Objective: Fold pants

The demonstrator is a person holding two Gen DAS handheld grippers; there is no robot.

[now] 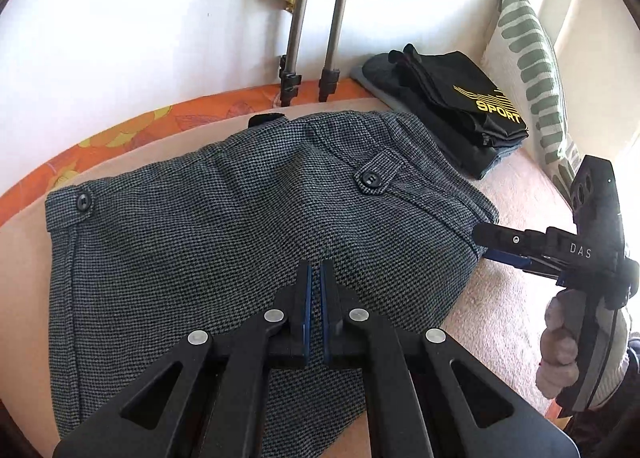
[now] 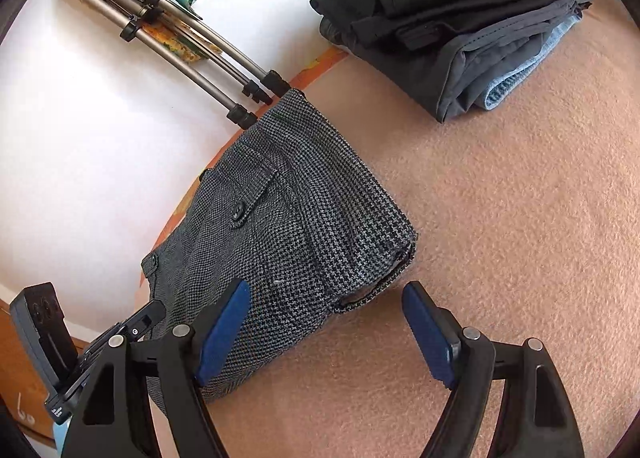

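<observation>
Grey houndstooth pants (image 1: 224,242) lie folded into a compact bundle on the pink blanket (image 1: 520,298); they also show in the right wrist view (image 2: 288,250). My left gripper (image 1: 317,270) hovers over the middle of the bundle, its jaws nearly closed with a thin gap and nothing between them. My right gripper (image 2: 326,298) is open and empty, its fingers either side of the bundle's near edge. It shows in the left wrist view (image 1: 486,244) at the bundle's right edge.
A stack of folded clothes, topped by a black "SPORT" garment (image 1: 460,110), sits at the back right; it also shows in the right wrist view (image 2: 452,10). Tripod legs (image 1: 312,30) lean on the white wall. A striped pillow (image 1: 532,70) stands far right.
</observation>
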